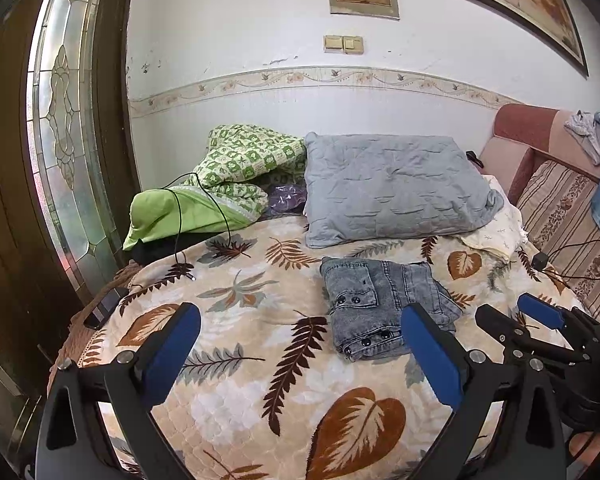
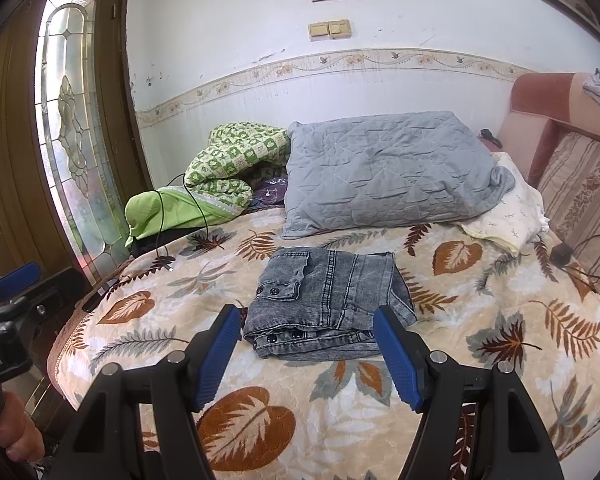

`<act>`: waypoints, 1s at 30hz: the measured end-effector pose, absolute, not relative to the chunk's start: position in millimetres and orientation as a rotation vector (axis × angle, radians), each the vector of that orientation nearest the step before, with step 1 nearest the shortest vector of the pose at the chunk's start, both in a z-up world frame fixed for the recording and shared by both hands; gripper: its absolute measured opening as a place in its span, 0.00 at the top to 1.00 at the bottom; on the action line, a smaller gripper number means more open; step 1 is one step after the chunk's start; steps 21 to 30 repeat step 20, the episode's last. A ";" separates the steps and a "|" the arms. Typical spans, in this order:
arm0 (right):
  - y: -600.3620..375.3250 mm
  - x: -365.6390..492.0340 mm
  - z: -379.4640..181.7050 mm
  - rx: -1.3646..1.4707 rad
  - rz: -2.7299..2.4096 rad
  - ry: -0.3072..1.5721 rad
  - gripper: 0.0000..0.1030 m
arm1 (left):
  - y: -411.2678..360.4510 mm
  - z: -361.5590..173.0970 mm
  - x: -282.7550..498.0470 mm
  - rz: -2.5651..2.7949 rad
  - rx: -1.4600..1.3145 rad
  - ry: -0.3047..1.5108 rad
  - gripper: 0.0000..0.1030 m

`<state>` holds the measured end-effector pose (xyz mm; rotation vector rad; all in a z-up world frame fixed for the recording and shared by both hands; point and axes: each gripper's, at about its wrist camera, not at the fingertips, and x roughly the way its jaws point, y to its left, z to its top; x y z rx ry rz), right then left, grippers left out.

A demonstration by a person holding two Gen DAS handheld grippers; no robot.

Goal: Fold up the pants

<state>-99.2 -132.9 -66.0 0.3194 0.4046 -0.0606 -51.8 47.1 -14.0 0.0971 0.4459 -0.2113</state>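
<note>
Grey denim pants (image 1: 384,304) lie folded in a compact bundle on the leaf-patterned blanket (image 1: 240,360); they also show in the right wrist view (image 2: 328,300). My left gripper (image 1: 300,328) is open and empty, held above the blanket to the left of the pants. My right gripper (image 2: 308,328) is open and empty, just in front of the pants' near edge, not touching. The right gripper also shows at the right edge of the left wrist view (image 1: 516,316), and the left gripper at the left edge of the right wrist view (image 2: 16,280).
A grey pillow (image 1: 392,188) and a green quilt (image 1: 228,176) lie at the back of the bed. A black cable (image 1: 188,220) trails over the quilt, and a phone (image 1: 104,308) lies at the left edge. A striped sofa (image 1: 568,216) stands on the right with a black charger (image 1: 540,260).
</note>
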 end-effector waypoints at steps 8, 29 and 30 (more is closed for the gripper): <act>-133.0 -101.7 -64.0 0.318 -0.060 0.403 0.30 | 47.6 -12.1 -54.1 -0.225 0.096 0.440 0.03; -133.5 -90.4 -72.3 0.324 -0.046 0.429 0.30 | 45.1 -22.5 -39.6 -0.248 0.085 0.480 0.03; -133.5 -90.4 -72.3 0.324 -0.046 0.429 0.30 | 45.1 -22.5 -39.6 -0.248 0.085 0.480 0.03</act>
